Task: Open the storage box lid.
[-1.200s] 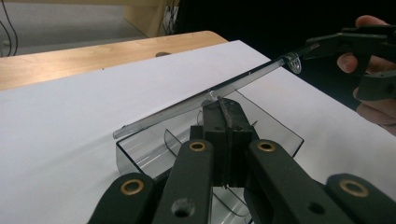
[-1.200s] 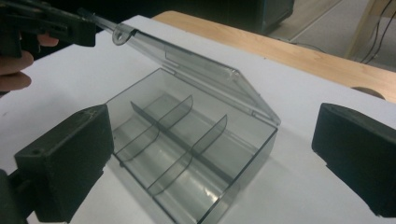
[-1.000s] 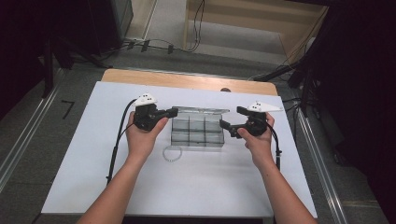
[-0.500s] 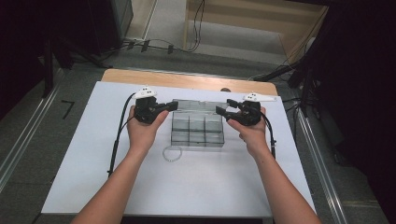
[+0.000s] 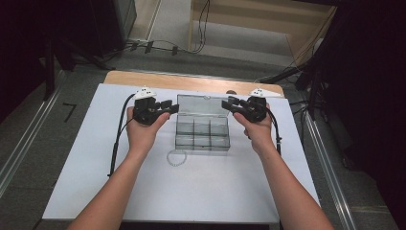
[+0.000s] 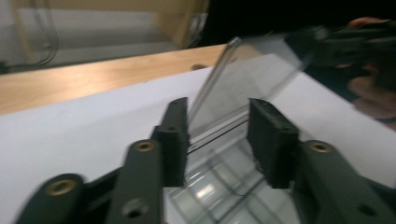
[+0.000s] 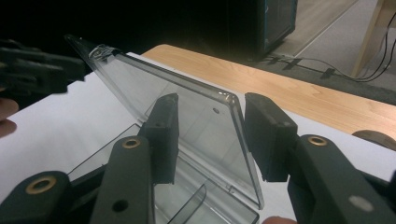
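Both forearms reach forward, the left gripper [image 5: 168, 107] and right gripper [image 5: 230, 104] level at the raised lid's ends. The clear plastic compartment box [image 5: 202, 134] sits mid-counter [image 5: 86, 158], with bare surface all round. Left fingers have just opened, right just narrowed; both stand partly open around the lid's edges, which stood lower before.

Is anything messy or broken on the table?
Nothing looks broken or spilled. The clear compartment box sits square on the white mat with its lid standing open, tilted back. One small thing lies loose: a little white beaded loop on the mat just in front of the box, outside its compartments.
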